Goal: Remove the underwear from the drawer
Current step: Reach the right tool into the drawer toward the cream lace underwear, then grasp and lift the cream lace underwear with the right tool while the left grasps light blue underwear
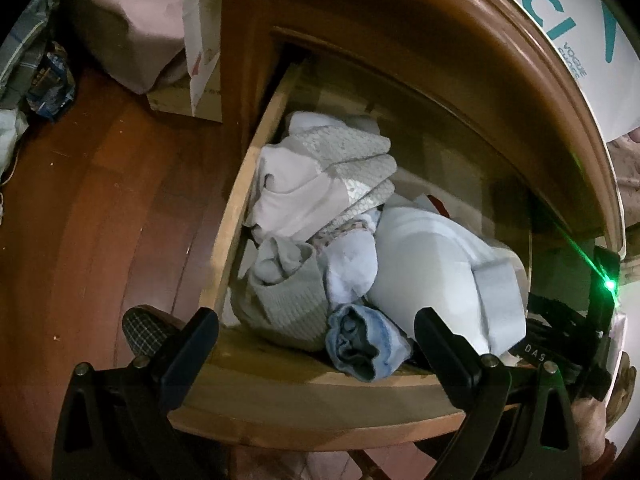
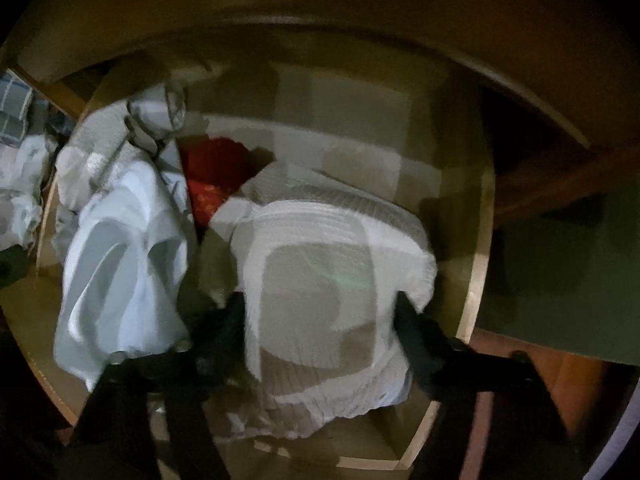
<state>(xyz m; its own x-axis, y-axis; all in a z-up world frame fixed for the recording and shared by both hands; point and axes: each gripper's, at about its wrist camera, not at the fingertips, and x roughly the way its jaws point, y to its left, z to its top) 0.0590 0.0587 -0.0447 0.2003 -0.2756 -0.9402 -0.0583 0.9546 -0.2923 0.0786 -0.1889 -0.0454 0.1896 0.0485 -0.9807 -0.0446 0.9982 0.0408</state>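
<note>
From the left wrist camera, the left gripper (image 1: 316, 340) hangs over the front lip of the open wooden drawer (image 1: 228, 216), its two black fingers spread wide and holding nothing; between and just beyond them lies a small rolled blue garment (image 1: 362, 346) against the drawer front. Behind that sit a grey knitted bundle (image 1: 288, 308), a heap of white and grey folded pieces (image 1: 328, 176) toward the drawer's left wall, and, to the right, a large pale blue folded piece of underwear (image 1: 436, 272) whose long axis runs from the drawer front toward its back. At the right edge, black gear with a green light (image 1: 610, 285) is probably the other gripper, already down at that side of the drawer. From the right wrist camera, which is dim and blurred, the right gripper (image 2: 320, 320) points almost straight down into the drawer, and a white ribbed folded garment (image 2: 332, 280) fills the gap between its fingers; the jaws stand partly closed with a dark finger at each flank of the cloth, and they look to be pressing it, though the blur leaves that a judgement. The garment's folded length runs away from the camera, across the line of closing, so the pinch takes its narrow width. A pale blue garment (image 2: 120, 264) lies to its left and a red item (image 2: 212, 180) behind. The right hand is plainly the nearer one; the coming move would be a lift straight up, clear of the drawer's right wall (image 2: 480, 248).
</note>
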